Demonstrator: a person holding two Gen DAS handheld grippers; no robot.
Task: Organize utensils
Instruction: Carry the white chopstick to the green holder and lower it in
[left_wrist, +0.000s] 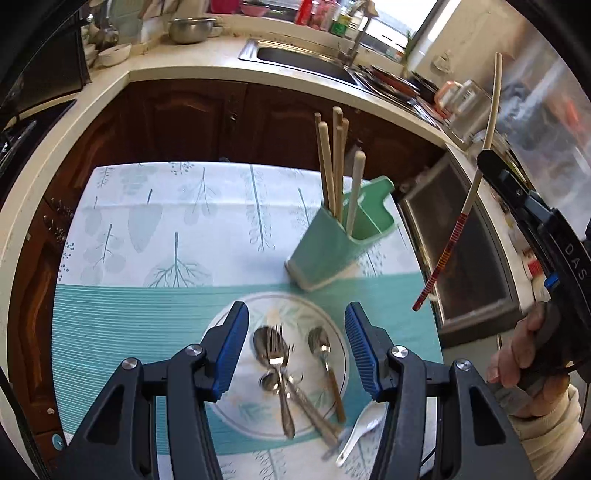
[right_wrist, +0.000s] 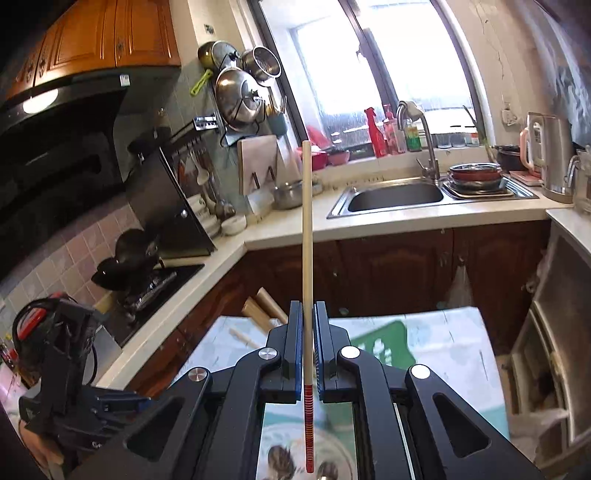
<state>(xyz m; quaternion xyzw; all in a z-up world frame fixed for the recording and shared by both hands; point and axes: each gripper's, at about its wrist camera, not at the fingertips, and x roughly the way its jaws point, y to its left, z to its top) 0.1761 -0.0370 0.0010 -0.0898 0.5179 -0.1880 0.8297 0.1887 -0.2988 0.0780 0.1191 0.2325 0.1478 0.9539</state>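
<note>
My right gripper (right_wrist: 307, 317) is shut on a pale chopstick (right_wrist: 307, 229) with a red-striped end; the stick stands upright between the blue pads. In the left wrist view the same chopstick (left_wrist: 466, 210) hangs high at the right, above the table, in the right gripper (left_wrist: 484, 157). My left gripper (left_wrist: 297, 314) is open above a white plate (left_wrist: 236, 402) that holds a fork (left_wrist: 277, 354), spoons (left_wrist: 322, 343) and other cutlery. A green utensil holder (left_wrist: 325, 251) with several chopsticks (left_wrist: 328, 162) in it stands beyond the plate. A white ceramic spoon (left_wrist: 360, 430) lies at the plate's right edge.
The table wears a teal and white leaf-print cloth (left_wrist: 147, 258). Behind it run dark wood cabinets (left_wrist: 192, 114), a pale counter and a steel sink (right_wrist: 395, 194) with stacked dishes. A hob with a black wok (right_wrist: 129, 254) is at the left. A person's hand (left_wrist: 524, 354) grips the right tool.
</note>
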